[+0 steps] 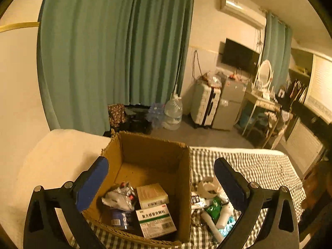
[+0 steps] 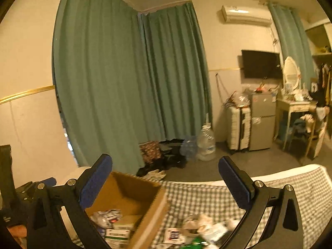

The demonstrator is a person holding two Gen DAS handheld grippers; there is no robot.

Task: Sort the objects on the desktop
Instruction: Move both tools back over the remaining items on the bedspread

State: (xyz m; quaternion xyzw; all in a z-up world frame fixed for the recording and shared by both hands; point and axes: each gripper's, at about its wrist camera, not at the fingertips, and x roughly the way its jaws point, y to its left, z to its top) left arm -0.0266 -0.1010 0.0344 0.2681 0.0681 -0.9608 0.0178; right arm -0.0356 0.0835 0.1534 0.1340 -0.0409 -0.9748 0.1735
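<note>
Cardboard dominates both views: an open brown corrugated cardboard box (image 1: 153, 166) stands on a grey-and-white checked cloth (image 1: 259, 166). Only the left wrist view looks down into it, showing a white medicine carton with a green band (image 1: 155, 220), a plain cream carton (image 1: 152, 195) behind that, crumpled silver-white foil packets (image 1: 120, 197) to their left, and a dark blue item with a barcode (image 1: 120, 220) at the box's near wall. The right wrist view sees the same box (image 2: 132, 199) blurred, with the other gripper's black frame to the left of it. Just right of the box lies a loose heap of small packets and tubes (image 1: 213, 207), including something shiny green (image 1: 213, 208). The left gripper (image 1: 161, 183) hangs over the box with its blue-padded tongs wide apart, holding nothing; the right gripper (image 2: 166, 183) is likewise spread and empty. Beyond the box are teal curtains (image 1: 116, 47), large clear water jugs (image 1: 173, 114) and a white hard-shell suitcase (image 1: 204, 105).
</note>
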